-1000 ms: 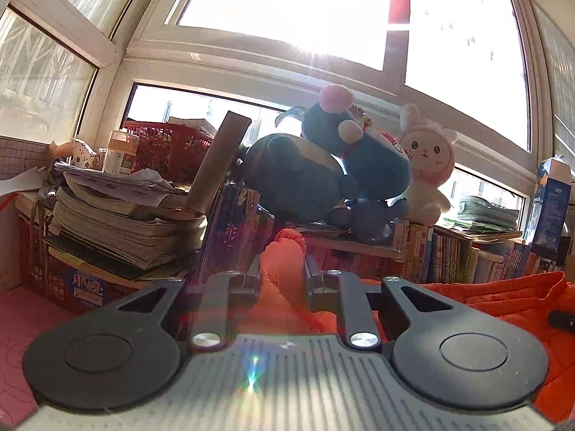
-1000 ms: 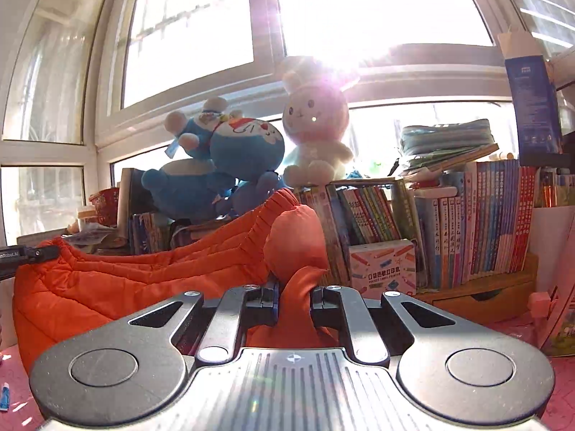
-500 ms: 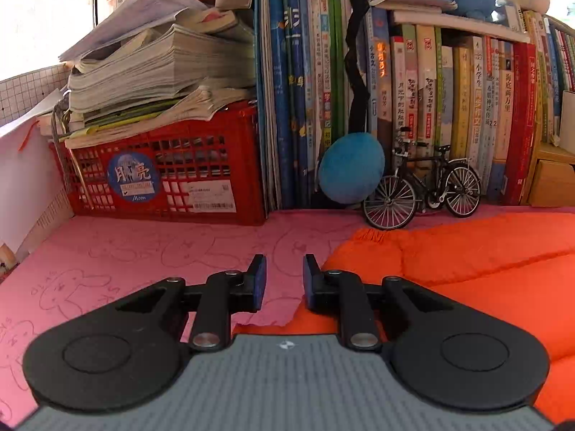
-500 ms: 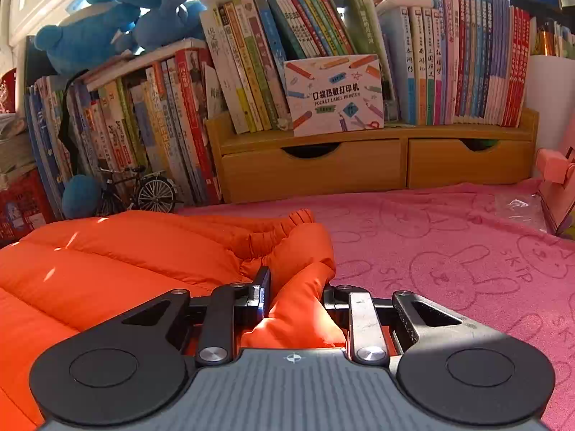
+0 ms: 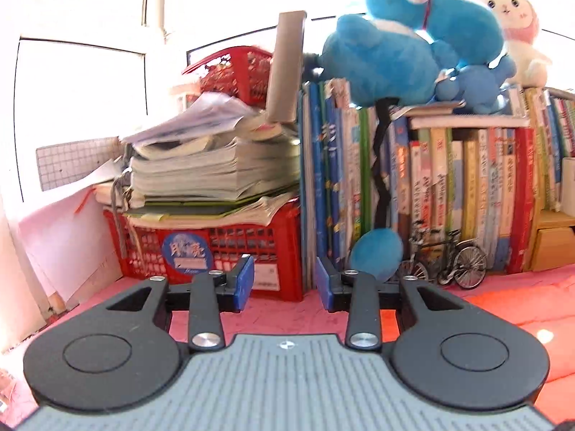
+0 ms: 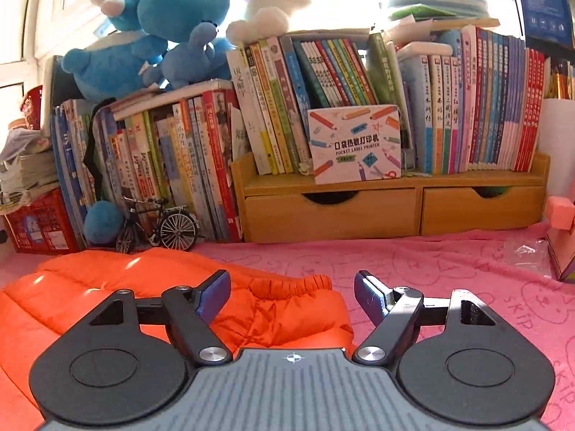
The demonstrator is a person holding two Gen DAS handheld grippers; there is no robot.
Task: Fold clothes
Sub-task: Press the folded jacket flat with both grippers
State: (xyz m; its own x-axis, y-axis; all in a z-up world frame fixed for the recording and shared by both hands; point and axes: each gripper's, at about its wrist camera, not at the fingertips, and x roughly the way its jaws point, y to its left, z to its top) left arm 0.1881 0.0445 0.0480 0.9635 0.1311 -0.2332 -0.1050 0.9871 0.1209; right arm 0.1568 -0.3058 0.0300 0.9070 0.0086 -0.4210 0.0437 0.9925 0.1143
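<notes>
Both grippers sit low, pointing at the books. Left gripper [image 5: 284,280] jaws are opening with nothing between them; right gripper [image 6: 291,293] jaws are opening over the puffy orange quilted jacket [image 6: 107,283] lying on the pink rabbit-print cloth [image 6: 449,269].

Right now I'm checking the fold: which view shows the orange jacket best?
The right wrist view: the orange jacket lies spread on the pink cloth. The left wrist view catches only its edge at right.

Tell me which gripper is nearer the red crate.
Left. The left gripper points at the red crate just ahead; the right gripper, jaws opening over the orange jacket, sees it far off.
</notes>
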